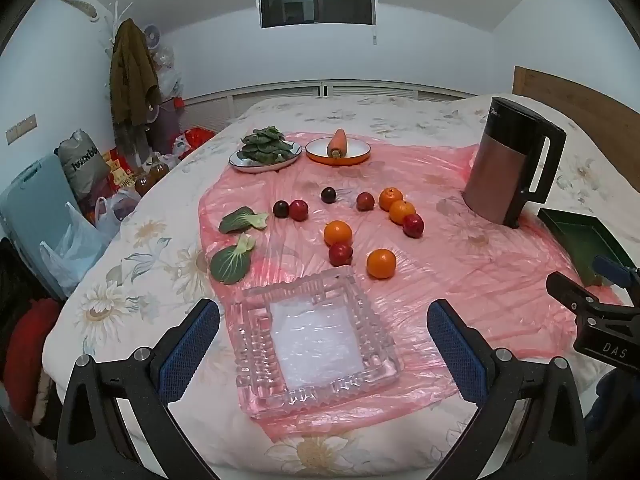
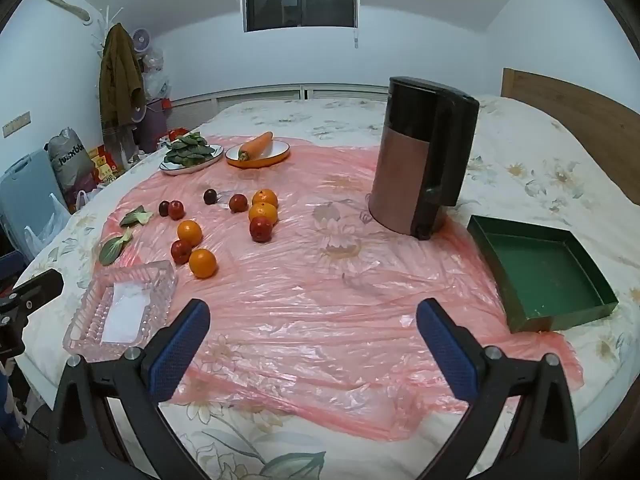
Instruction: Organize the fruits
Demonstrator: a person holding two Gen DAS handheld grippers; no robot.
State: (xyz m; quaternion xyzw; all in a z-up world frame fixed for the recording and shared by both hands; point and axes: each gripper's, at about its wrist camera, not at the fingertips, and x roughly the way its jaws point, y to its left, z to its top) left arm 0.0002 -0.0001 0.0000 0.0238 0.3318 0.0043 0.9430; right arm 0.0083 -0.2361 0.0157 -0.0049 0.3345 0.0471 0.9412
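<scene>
Several oranges, the nearest one (image 1: 381,263) (image 2: 203,263), and several small red and dark fruits, one red one (image 1: 340,254) (image 2: 181,251), lie loose on a pink plastic sheet (image 1: 460,272) (image 2: 320,300). An empty clear glass tray (image 1: 256,360) (image 2: 86,324) sits just ahead of my left gripper (image 1: 323,332), which is open and empty. An empty green tray (image 2: 516,292) (image 1: 576,248) lies right of my right gripper (image 2: 313,330), also open and empty above the sheet.
A brown and black kettle (image 1: 508,168) (image 2: 420,168) stands at the right. A plate of greens (image 1: 266,150) (image 2: 191,152) and an orange plate with a carrot (image 1: 338,145) (image 2: 256,146) sit at the back. Two loose leaves (image 1: 234,258) lie left. The bed edge is near.
</scene>
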